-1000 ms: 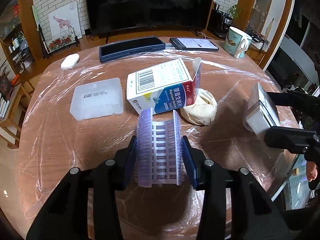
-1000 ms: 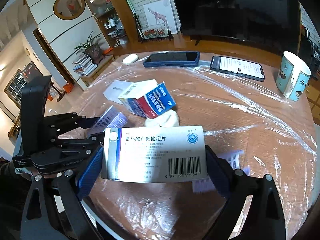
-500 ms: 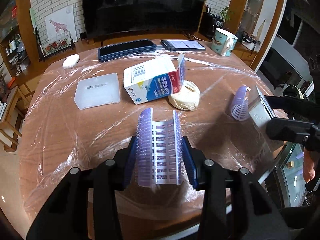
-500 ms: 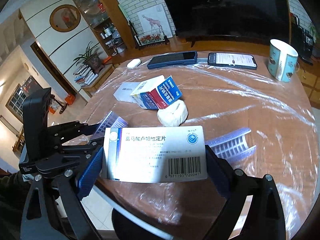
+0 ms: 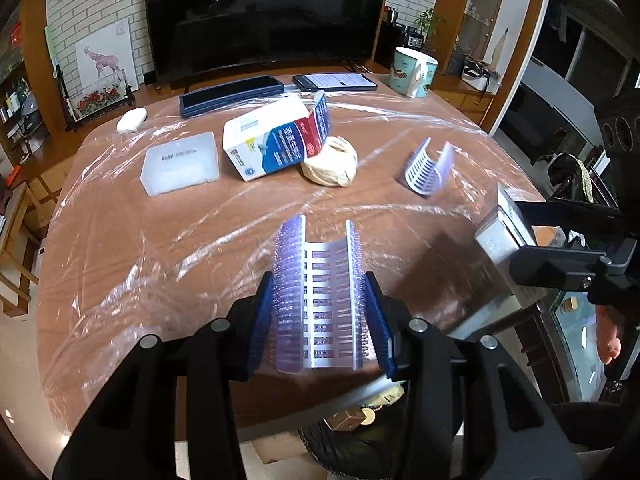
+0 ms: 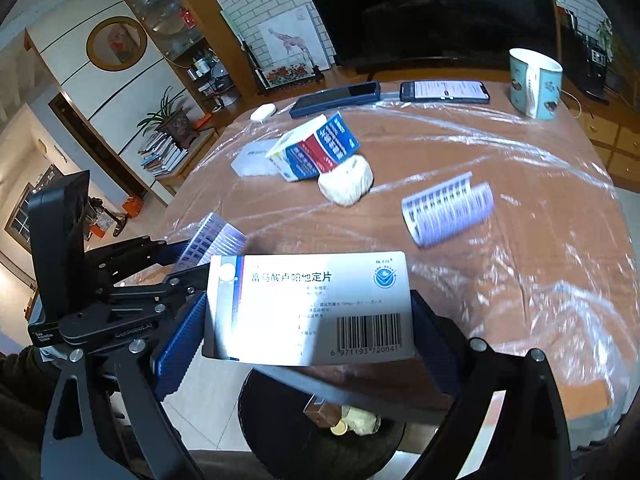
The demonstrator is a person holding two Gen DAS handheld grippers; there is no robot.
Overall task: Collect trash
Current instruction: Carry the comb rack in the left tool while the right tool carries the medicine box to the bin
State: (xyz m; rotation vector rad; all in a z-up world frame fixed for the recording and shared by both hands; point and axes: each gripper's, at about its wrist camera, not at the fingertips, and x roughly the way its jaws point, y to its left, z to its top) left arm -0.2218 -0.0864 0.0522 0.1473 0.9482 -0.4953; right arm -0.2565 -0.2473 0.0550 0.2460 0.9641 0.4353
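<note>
Bin (image 6: pixel 320 420) below the table edge (image 5: pixel 360 392) is where both loads belong — left gripper (image 5: pixel 320 300) clamping a curled blister sheet (image 5: pixel 320 280), right gripper (image 6: pixel 308 320) pinching a white pill box (image 6: pixel 308 304) — so centre each over its mouth before letting go.

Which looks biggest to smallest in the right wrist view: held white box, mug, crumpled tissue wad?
1. White box, inflated by sitting nearest the camera.
2. Mug and tissue wad look alike; unranked.
</note>
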